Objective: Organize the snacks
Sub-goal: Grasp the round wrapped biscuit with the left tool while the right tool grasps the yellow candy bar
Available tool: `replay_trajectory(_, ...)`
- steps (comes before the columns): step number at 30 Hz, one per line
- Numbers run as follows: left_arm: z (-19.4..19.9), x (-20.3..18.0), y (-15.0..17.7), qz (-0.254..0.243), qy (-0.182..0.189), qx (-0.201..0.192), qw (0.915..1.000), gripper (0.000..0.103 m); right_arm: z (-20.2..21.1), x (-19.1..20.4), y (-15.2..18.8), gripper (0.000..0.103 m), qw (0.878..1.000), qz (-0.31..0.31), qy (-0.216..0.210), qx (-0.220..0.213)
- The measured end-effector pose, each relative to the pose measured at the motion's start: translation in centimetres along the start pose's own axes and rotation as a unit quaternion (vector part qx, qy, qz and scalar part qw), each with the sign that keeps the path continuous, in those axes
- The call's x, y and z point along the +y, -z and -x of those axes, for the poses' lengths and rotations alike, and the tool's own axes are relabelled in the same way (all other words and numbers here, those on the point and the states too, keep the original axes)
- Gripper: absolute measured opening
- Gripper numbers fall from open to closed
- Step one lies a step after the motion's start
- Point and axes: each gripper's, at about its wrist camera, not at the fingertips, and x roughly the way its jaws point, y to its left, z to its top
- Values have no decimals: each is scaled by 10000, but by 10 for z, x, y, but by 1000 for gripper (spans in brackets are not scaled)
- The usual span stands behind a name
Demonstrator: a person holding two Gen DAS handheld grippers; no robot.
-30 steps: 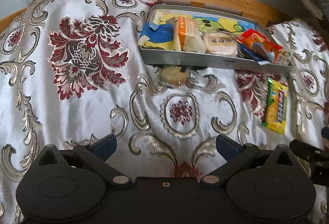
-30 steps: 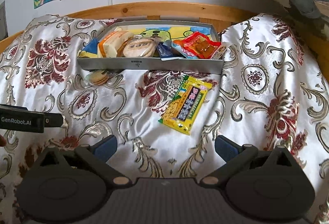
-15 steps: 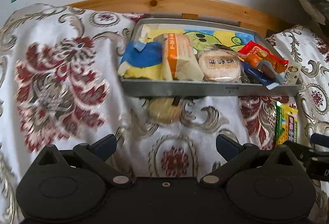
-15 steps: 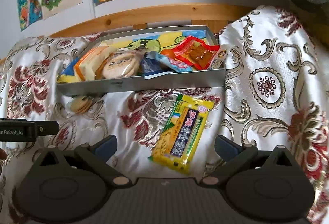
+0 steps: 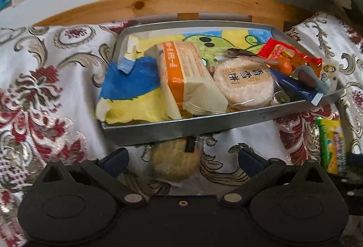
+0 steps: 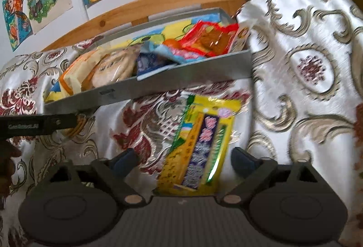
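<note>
The left gripper (image 5: 182,156) hangs low with its fingers spread wide apart. The right gripper (image 6: 183,157) is likewise spread wide, tilted slightly, gripping nothing.

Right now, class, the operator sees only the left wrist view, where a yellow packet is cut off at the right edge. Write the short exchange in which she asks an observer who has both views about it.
Operator: I see only a strip of that packet. Is it clear of the tray?
Observer: Yes. In the right wrist view the yellow packet lies flat on the cloth, in front of the tray, with its printed face up.
Operator: And the right gripper?
Observer: The right gripper is open, with one finger on either side of the packet's near half, not closed on it.
</note>
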Motion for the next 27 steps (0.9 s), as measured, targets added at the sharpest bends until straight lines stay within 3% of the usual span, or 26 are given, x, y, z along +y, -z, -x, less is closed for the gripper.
replay_trajectory(3, -4, -1, 3, -27, 86, -15, 10000, 101, -3, 9, 3, 84, 9999, 128, -31, -54)
replay_trajectory(6, -12, 0, 4, -39, -71, 83, 9999, 98, -4, 16, 5, 72, 9996, 224, -114, -113)
replay_trajectory(9, -18, 10, 4, 299, -165, 143, 9993, 94, -5, 23, 8, 58, 9990, 357, -245, -134)
replay_trajectory(12, -20, 12, 3, 334, -192, 130, 9992, 92, -5, 28, 11, 57, 9985, 438, -313, -129)
replay_trajectory(20, -21, 8, 4, 279, -278, 141, 9991, 57, -5, 31, 13, 55, 9982, 447, -392, -114)
replay_trajectory(27, -15, 2, 8, 280, -277, 174, 9991, 51, -5, 32, 14, 55, 9982, 449, -375, -101)
